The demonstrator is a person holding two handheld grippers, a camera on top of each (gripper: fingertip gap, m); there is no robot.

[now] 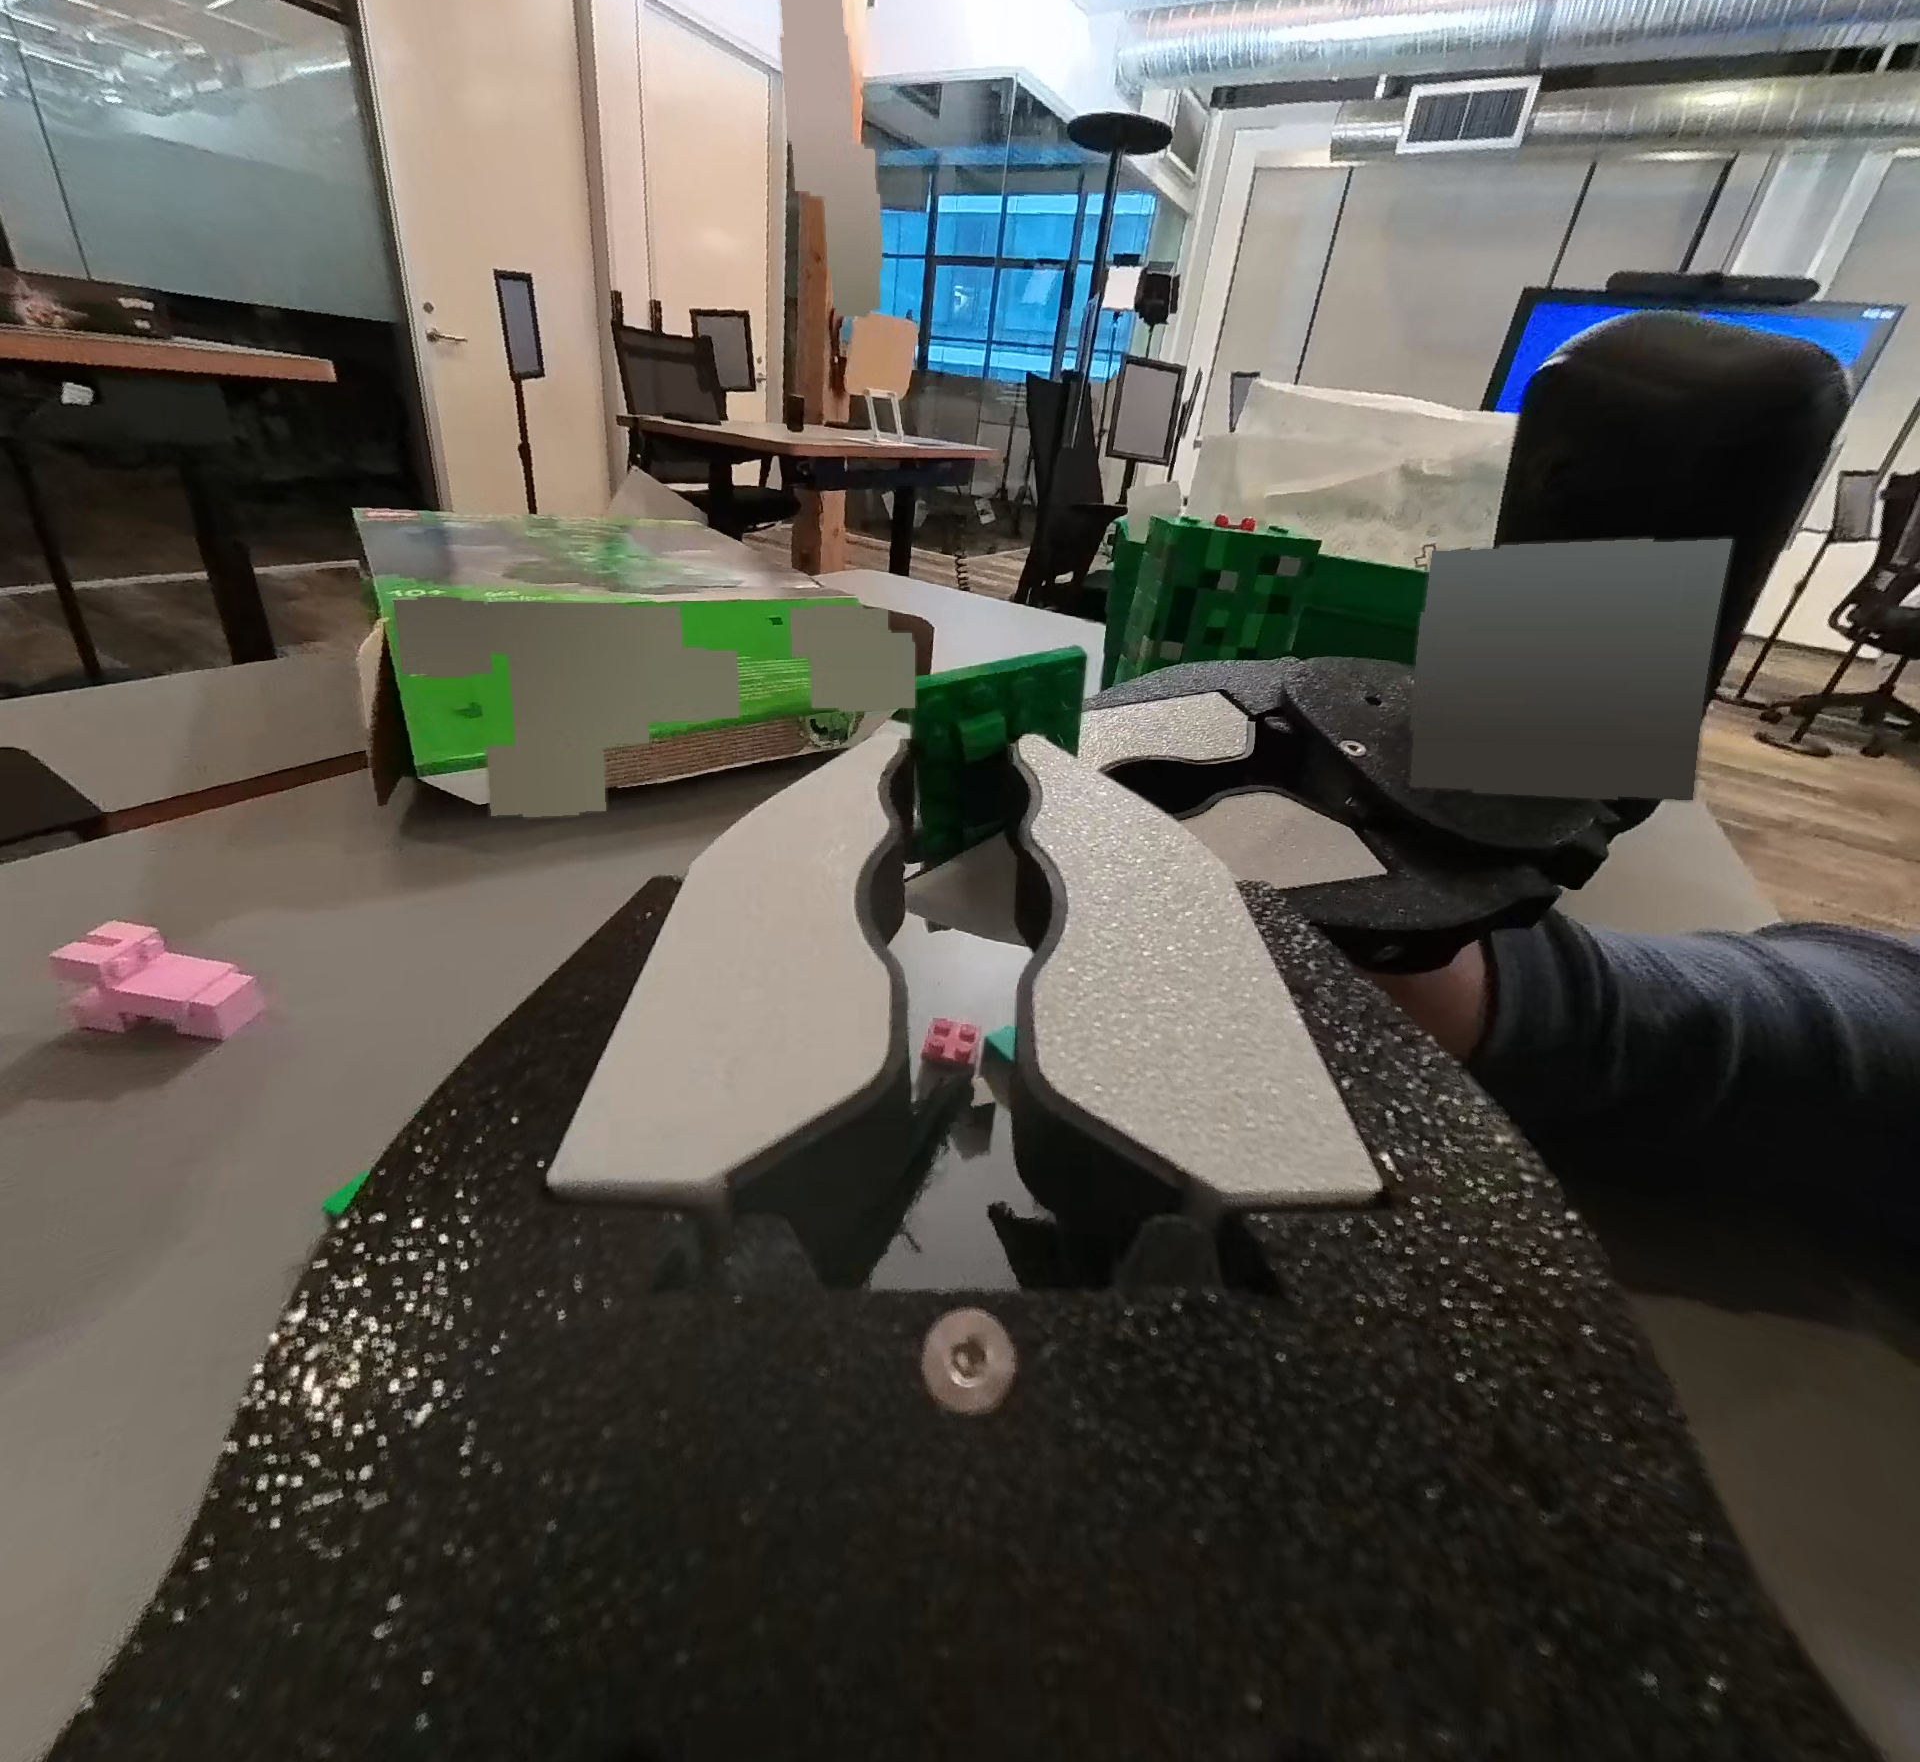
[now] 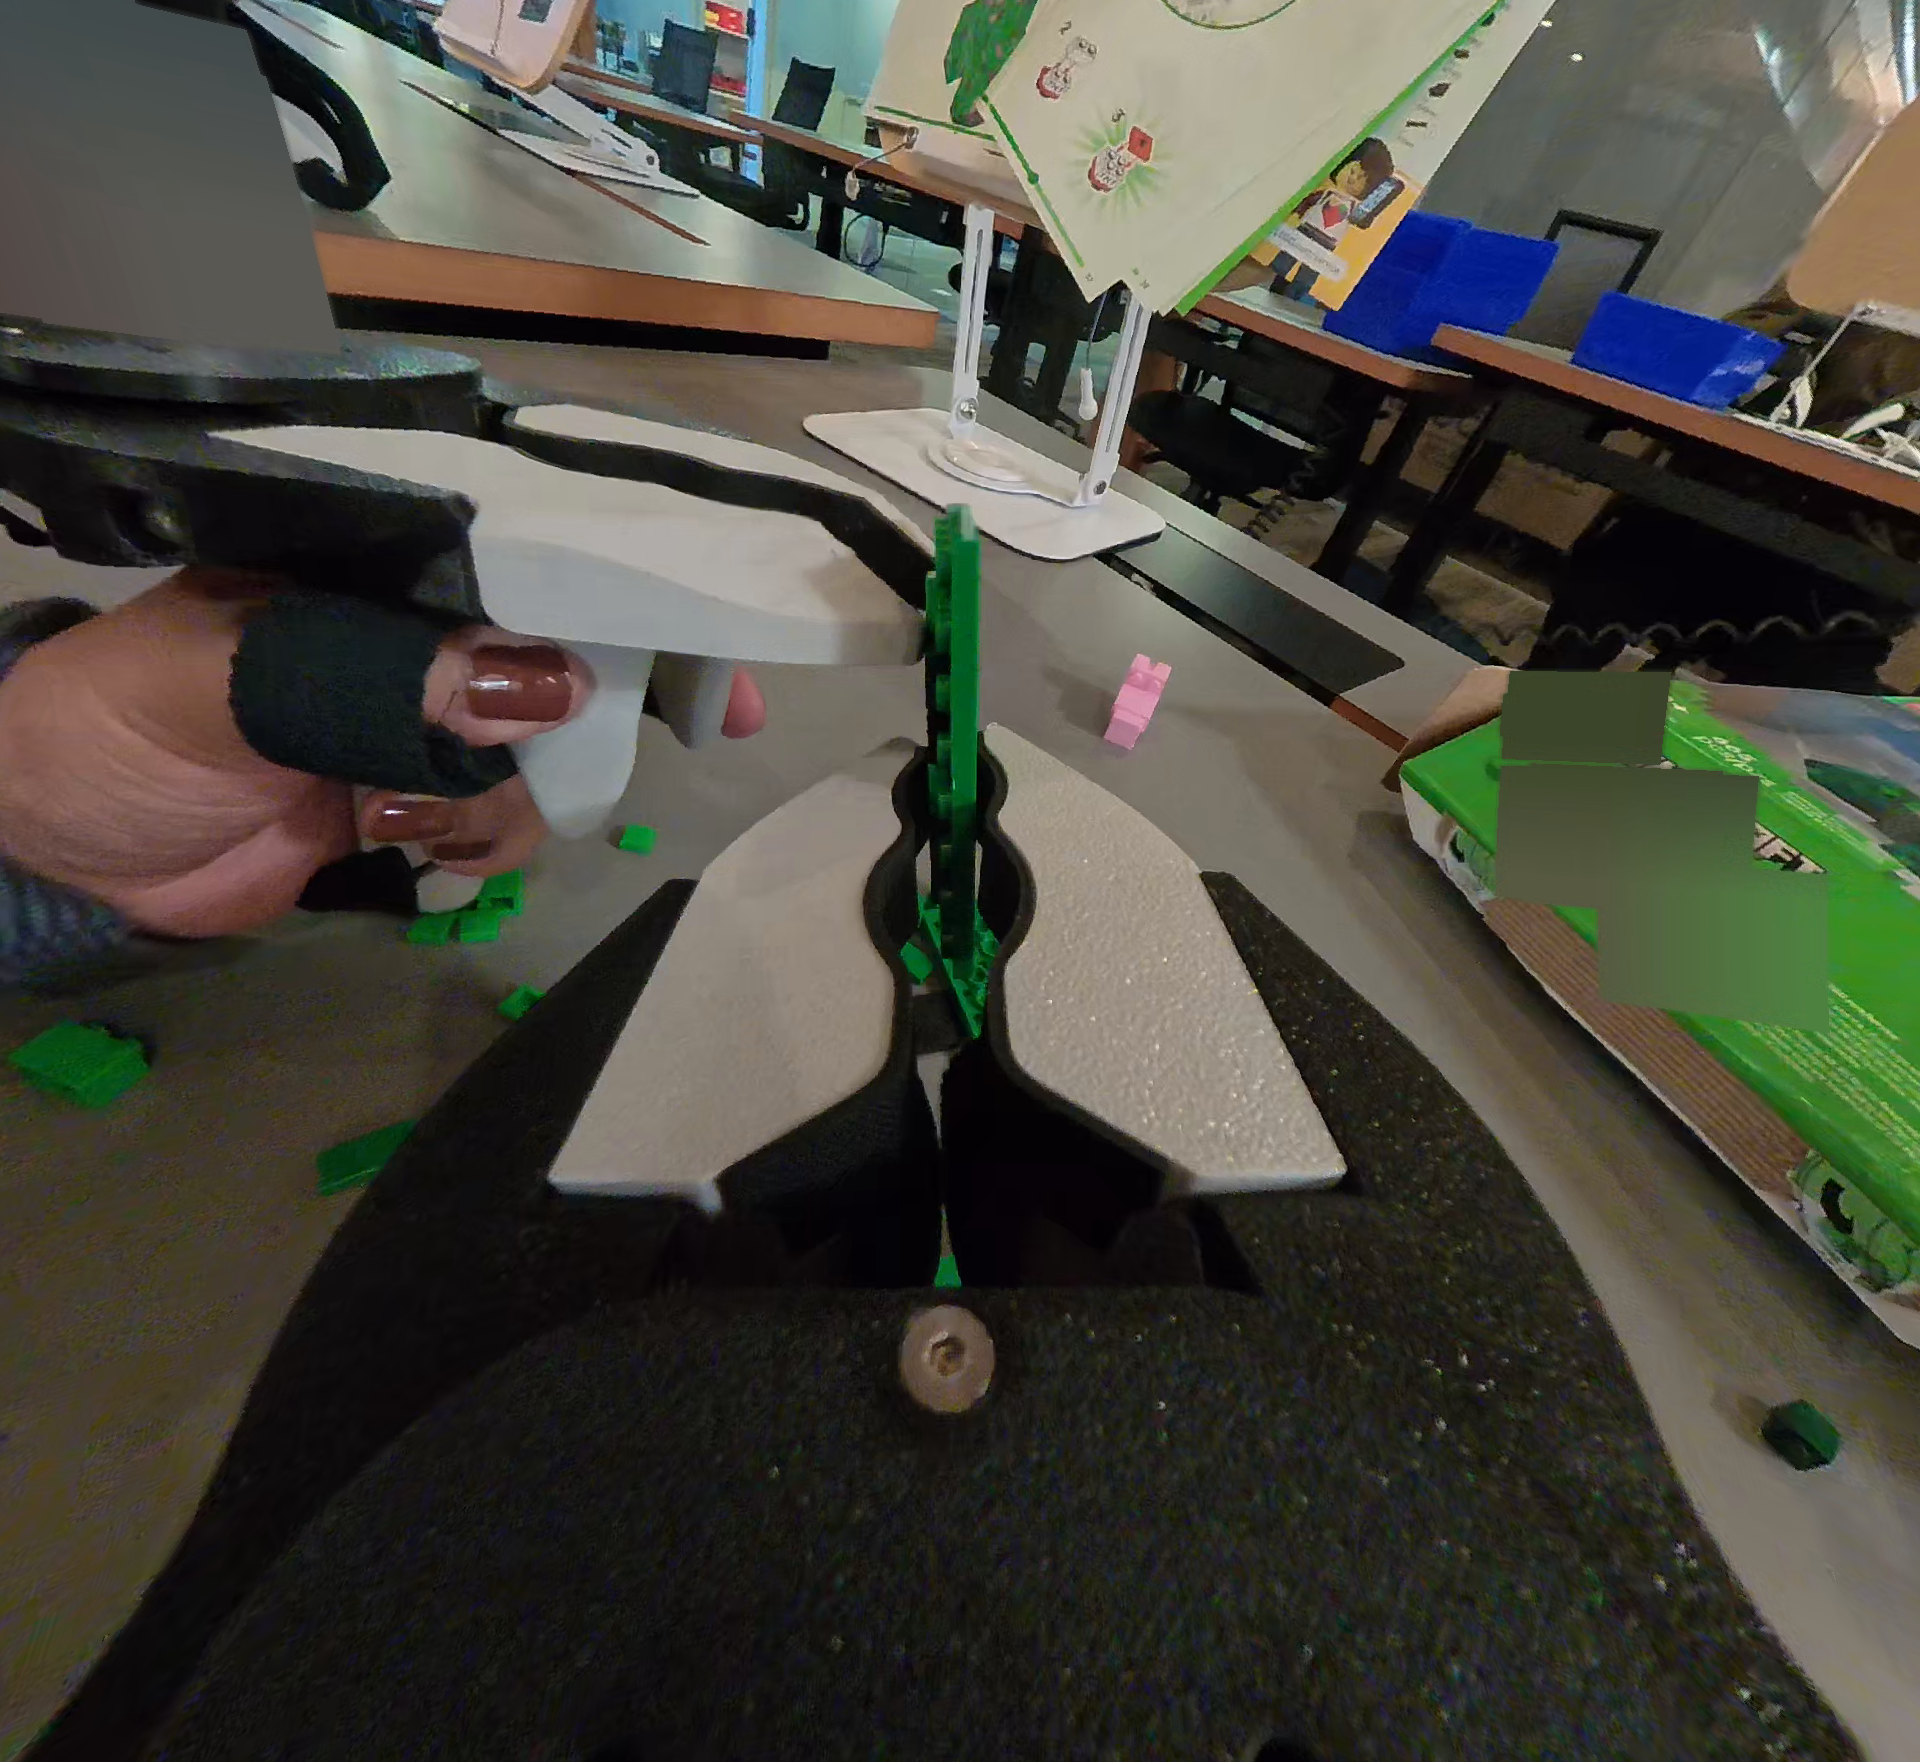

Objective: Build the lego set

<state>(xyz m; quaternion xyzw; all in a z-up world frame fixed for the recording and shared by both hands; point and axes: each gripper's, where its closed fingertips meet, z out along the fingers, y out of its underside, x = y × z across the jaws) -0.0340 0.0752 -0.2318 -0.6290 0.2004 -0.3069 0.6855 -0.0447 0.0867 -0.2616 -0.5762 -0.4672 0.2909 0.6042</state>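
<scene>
Clearly, the right claw (image 2: 951, 819) is pinching a thin, light, stiff green plate (image 2: 954, 673) edgewise, while the left claw (image 1: 961, 756), slightly spread, is pressing a small brick (image 1: 977, 733) on; gripping its edges looks safest.

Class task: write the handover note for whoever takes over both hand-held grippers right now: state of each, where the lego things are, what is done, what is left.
Right hand-held gripper: shut on the green plate, held on edge above the table.
Left hand-held gripper: fingertips at the plate's studded face around a small green brick; grip unclear.
Done: pink pig on the grey table; green blocky build behind the right hand-held gripper.
Nearby: set box, instruction booklet on its stand, loose green bricks.
Left: seat the small brick, then work through the loose bricks.
</scene>
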